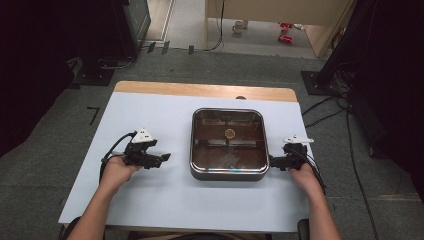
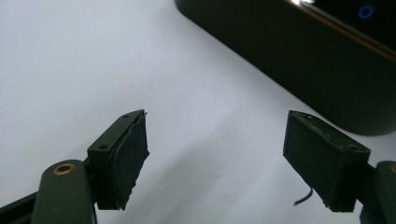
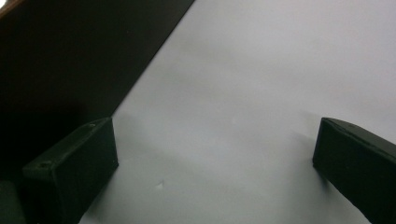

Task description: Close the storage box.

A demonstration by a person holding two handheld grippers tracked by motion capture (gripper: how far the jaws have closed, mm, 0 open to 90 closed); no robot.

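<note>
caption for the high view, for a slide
Person holds open left gripper and right gripper either side of a square metal pan on a white table.

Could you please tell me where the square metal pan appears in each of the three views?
High view: the square metal pan sits centre, between both grippers.
Left gripper view: its dark side wall crosses the upper right.
Right gripper view: its dark wall takes the upper left.
Shared landmark: the white table cover.

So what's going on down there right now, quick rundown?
Left gripper open, empty, short of the square pan. Right gripper open, empty, by the pan's right wall. Pan on the white table, nothing between.
</note>
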